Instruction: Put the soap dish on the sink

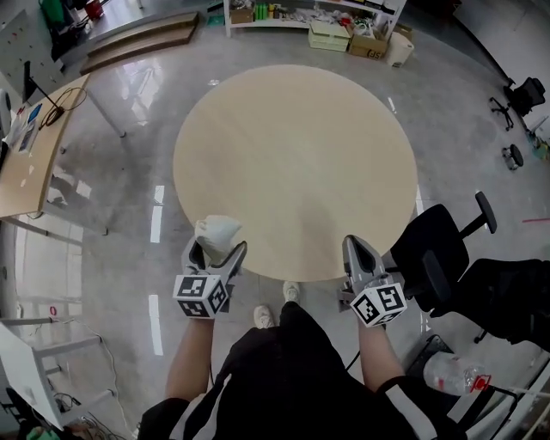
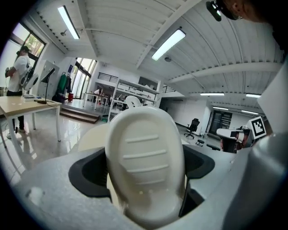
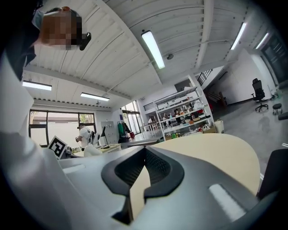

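Observation:
A cream oval soap dish (image 1: 216, 233) with raised ribs (image 2: 146, 157) stands upright between the jaws of my left gripper (image 1: 213, 252), which is shut on it at the near left edge of the round table. The dish fills the middle of the left gripper view. My right gripper (image 1: 359, 254) hovers at the table's near right edge, its jaws (image 3: 143, 177) closed together with nothing between them. No sink shows in any view.
The round beige table (image 1: 296, 163) lies ahead. Black office chairs (image 1: 447, 249) stand close on the right. A wooden desk (image 1: 34, 146) is at the left, and shelves with boxes (image 1: 344, 26) are at the back. A person (image 2: 18, 72) stands far off by the desk.

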A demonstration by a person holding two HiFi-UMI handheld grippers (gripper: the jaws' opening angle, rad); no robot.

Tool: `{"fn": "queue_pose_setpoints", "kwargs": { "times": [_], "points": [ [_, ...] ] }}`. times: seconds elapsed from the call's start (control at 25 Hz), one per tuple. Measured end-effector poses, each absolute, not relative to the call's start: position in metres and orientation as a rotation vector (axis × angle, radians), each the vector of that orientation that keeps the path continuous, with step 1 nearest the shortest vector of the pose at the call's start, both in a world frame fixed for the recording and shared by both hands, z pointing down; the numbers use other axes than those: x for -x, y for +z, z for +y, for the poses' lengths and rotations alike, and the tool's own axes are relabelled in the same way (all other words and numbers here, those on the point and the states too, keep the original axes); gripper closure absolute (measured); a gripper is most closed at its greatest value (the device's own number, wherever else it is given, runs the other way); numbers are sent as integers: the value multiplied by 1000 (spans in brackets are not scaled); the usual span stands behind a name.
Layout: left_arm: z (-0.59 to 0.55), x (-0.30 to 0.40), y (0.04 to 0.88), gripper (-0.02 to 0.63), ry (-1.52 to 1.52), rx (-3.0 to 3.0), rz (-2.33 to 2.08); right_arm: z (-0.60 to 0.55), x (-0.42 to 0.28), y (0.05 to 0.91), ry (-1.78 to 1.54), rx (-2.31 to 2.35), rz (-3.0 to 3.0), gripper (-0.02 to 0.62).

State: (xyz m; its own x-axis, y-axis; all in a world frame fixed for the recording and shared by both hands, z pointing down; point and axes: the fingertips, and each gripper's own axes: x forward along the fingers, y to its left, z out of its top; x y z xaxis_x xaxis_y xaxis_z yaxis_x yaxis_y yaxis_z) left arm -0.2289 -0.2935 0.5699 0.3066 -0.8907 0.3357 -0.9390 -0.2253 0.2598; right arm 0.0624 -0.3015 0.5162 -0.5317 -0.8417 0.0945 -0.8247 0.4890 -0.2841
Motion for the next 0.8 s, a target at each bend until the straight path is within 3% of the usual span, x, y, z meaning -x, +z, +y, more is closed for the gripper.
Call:
{"fn": "queue_pose_setpoints", "kwargs": {
  "times": [0.8],
  "points": [
    [-375,156,691,130,574,-1983,-1412,-328,-117,593,-683,1671,2633,591]
  ]
}}
